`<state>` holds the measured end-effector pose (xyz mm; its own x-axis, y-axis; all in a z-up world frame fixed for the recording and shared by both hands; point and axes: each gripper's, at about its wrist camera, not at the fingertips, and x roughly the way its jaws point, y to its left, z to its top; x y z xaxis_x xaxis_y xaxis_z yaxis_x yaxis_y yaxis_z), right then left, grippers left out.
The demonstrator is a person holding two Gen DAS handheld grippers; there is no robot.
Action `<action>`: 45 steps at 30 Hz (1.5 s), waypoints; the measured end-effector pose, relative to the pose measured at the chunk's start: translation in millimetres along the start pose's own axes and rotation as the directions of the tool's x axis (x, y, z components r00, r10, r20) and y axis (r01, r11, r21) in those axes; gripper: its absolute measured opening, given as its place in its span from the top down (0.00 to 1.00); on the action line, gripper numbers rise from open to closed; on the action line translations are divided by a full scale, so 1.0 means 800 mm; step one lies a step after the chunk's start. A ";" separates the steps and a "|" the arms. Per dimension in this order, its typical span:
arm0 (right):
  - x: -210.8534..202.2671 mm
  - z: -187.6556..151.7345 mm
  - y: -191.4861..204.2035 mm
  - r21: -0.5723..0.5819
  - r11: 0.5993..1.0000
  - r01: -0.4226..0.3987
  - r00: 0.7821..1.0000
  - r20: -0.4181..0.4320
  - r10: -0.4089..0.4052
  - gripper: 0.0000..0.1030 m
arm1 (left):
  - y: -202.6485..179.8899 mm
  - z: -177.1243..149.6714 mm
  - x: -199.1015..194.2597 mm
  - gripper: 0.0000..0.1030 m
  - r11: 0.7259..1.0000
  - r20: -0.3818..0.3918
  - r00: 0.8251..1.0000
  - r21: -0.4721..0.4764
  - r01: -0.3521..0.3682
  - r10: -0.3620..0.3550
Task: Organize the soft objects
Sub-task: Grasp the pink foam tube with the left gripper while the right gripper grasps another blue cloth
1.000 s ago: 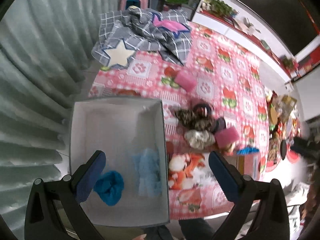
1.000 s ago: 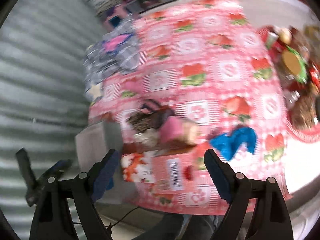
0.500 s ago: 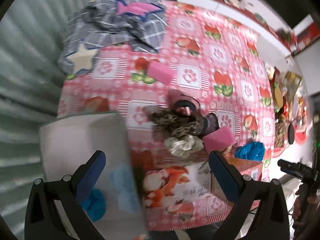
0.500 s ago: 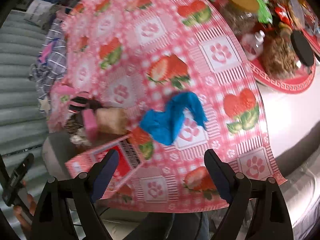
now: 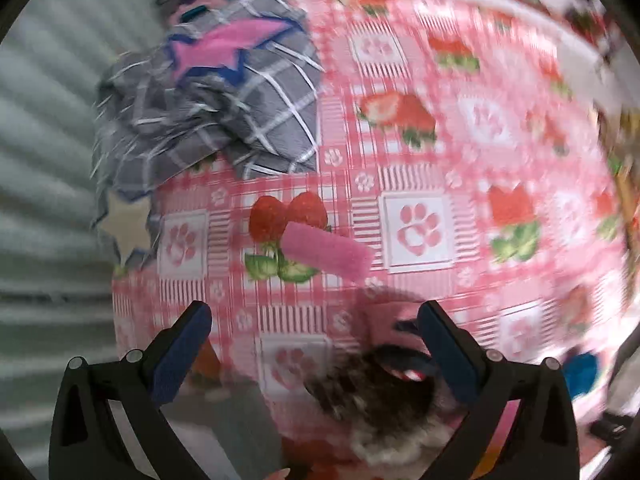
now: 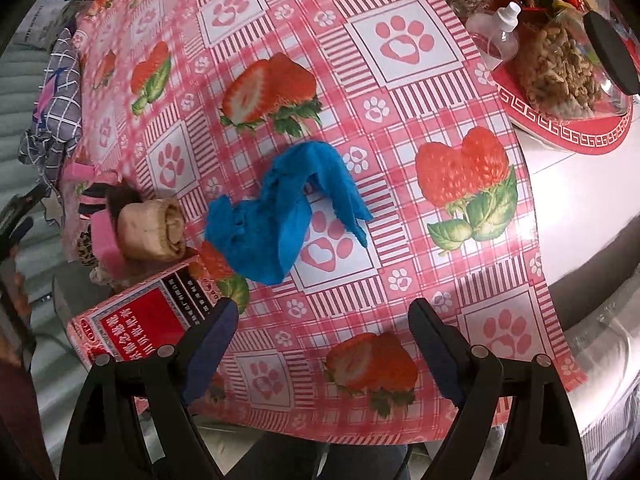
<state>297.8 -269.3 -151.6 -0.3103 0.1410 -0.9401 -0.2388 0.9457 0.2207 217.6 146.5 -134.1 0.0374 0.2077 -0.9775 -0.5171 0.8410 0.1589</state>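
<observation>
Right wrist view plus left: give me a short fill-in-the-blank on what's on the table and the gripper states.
1. The crumpled cloth ahead of the right gripper is ____ in colour.
2. The tablecloth shows paw prints and ____.
3. Both the right gripper and the left gripper are ____, holding nothing.
4. In the left wrist view, the sponge lying ahead of the fingers is ____.

Missing words: blue; strawberries; open; pink
</observation>
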 end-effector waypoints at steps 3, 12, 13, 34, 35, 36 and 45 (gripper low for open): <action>0.004 0.003 -0.002 0.000 1.000 -0.005 1.000 -0.017 0.005 0.15 | -0.002 0.005 0.044 0.00 0.999 -0.072 0.997 0.025 -0.035 0.036; 0.020 0.020 0.008 -0.032 0.999 0.026 1.000 -0.017 -0.026 0.15 | -0.004 0.061 0.070 0.00 0.997 -0.045 0.996 -0.012 0.072 -0.073; 0.021 0.021 0.009 -0.039 0.999 0.030 0.999 -0.010 -0.030 0.15 | -0.001 0.061 0.066 0.00 0.997 -0.038 0.996 -0.011 0.079 -0.080; 0.074 0.042 0.067 -0.194 0.973 0.122 0.992 0.060 -0.113 0.15 | -0.016 0.028 0.124 0.01 0.998 -0.086 0.996 0.055 -0.015 0.020; 0.082 0.045 0.070 -0.206 0.970 0.131 0.991 0.059 -0.121 0.15 | -0.019 0.027 0.123 0.02 0.998 -0.081 0.996 0.066 -0.017 0.022; 0.090 0.049 0.075 -0.220 0.965 0.144 0.989 0.062 -0.133 0.15 | -0.021 0.027 0.122 0.03 0.997 -0.078 0.997 0.076 -0.018 0.024; 0.135 0.047 0.133 -0.362 0.889 0.281 0.958 0.150 -0.242 0.14 | -0.056 0.030 0.113 0.29 0.994 -0.073 0.996 0.101 0.053 -0.045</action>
<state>273.3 -142.6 -239.7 -0.1015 -0.0502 -0.9936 -0.6325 0.7742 0.0255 264.8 139.4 -226.6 -0.0018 0.1322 -0.9912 -0.4257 0.8968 0.1204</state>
